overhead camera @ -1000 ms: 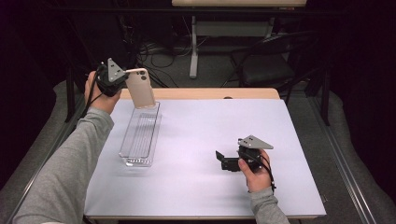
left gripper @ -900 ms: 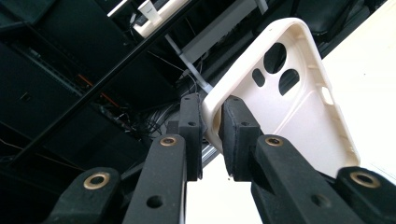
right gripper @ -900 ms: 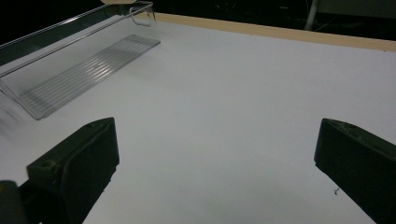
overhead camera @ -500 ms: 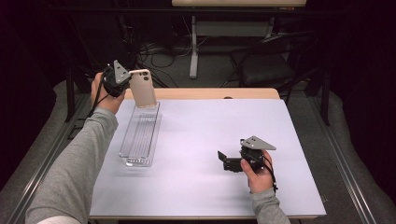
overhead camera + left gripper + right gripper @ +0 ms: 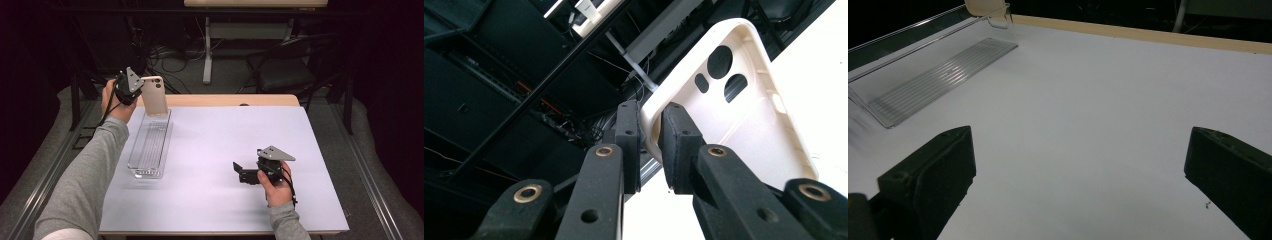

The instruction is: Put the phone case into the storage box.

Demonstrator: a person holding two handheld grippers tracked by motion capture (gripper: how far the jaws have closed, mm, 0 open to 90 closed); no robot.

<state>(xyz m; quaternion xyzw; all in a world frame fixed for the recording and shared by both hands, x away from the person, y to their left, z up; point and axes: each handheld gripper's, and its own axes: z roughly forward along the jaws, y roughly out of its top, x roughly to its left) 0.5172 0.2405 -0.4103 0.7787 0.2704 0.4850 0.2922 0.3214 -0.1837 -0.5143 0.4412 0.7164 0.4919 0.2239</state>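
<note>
I had the left gripper (image 5: 650,145) clamped on the smooth cream phone case (image 5: 744,115) above the ribbed clear tray (image 5: 150,145), while the right gripper (image 5: 1078,165) gaped wide.

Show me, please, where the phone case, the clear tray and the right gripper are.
phone case (image 5: 744,125), left gripper view, inner back wall.
clear tray (image 5: 148,150), high view, ribbed floor.
right gripper (image 5: 239,172), high view, between its fingertips.

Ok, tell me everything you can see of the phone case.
The phone case is cream-coloured and looks like soft matte plastic. It is empty, its hollow inside showing in the left gripper view, with two round camera holes, a small oblong hole and side button bumps. The left claw pinches one edge near a corner. In the high view it hangs upright over the far end of the clear tray; whether it touches the tray is unclear.
</note>
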